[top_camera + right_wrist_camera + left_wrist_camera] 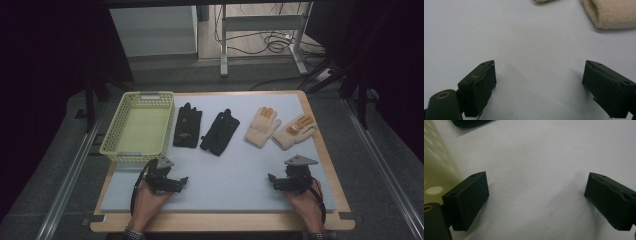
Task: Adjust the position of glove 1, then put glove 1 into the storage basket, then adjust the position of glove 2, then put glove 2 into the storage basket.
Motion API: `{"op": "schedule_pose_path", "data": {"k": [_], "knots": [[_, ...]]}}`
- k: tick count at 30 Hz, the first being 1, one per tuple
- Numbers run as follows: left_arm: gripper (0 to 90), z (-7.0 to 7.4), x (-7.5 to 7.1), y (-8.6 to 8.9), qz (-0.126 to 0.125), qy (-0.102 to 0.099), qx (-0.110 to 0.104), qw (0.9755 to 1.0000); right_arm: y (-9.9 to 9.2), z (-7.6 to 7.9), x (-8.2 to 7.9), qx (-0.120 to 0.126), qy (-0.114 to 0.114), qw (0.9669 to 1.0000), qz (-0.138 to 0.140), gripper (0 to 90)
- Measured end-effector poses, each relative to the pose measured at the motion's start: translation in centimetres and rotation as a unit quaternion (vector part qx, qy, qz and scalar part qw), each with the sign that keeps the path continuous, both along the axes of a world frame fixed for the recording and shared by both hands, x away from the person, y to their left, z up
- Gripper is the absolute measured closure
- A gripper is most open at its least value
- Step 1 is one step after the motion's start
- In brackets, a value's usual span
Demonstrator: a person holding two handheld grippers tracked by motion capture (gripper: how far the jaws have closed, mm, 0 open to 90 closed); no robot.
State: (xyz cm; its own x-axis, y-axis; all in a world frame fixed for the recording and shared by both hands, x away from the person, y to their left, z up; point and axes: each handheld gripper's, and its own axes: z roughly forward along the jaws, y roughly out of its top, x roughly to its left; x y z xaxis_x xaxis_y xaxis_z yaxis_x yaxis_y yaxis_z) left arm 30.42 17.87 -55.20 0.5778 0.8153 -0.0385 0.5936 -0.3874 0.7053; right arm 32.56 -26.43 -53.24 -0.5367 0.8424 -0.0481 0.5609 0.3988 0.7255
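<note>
Both hands rest low at the near edge of the grey mat (230, 190). Left gripper (175, 183) and right gripper (274, 181) point inward, jaws spread, empty; black gloves (205, 129) and beige gloves (280, 128) lie beyond, beside the yellow basket (112, 145).

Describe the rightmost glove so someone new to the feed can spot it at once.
Start at the yellow basket on the pale mat's far left and follow the row of four gloves rightward. Past two black gloves come two cream ones; yours is the last cream glove, nearest the right edge. Unlike its neighbour, it lies tilted, orange fingertips pointing up-right.
</note>
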Motion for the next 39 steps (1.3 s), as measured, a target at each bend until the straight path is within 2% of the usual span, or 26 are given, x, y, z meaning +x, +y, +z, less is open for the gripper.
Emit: {"op": "schedule_pose_path", "data": {"k": [28, 39], "knots": [[5.9, 0.0, 0.0, 0.0, 0.0, 0.0, -0.001, 1.0, -0.5, 0.4, 0.2, -0.004, 0.001, 1.0, 0.002, 13.6], [5.9, 0.0, 0.0, 0.0, 0.0, 0.0, -0.001, 1.0, -0.9, 1.5, 1.5, 0.007, -0.006, 0.9999, -0.013, 13.4]]}}
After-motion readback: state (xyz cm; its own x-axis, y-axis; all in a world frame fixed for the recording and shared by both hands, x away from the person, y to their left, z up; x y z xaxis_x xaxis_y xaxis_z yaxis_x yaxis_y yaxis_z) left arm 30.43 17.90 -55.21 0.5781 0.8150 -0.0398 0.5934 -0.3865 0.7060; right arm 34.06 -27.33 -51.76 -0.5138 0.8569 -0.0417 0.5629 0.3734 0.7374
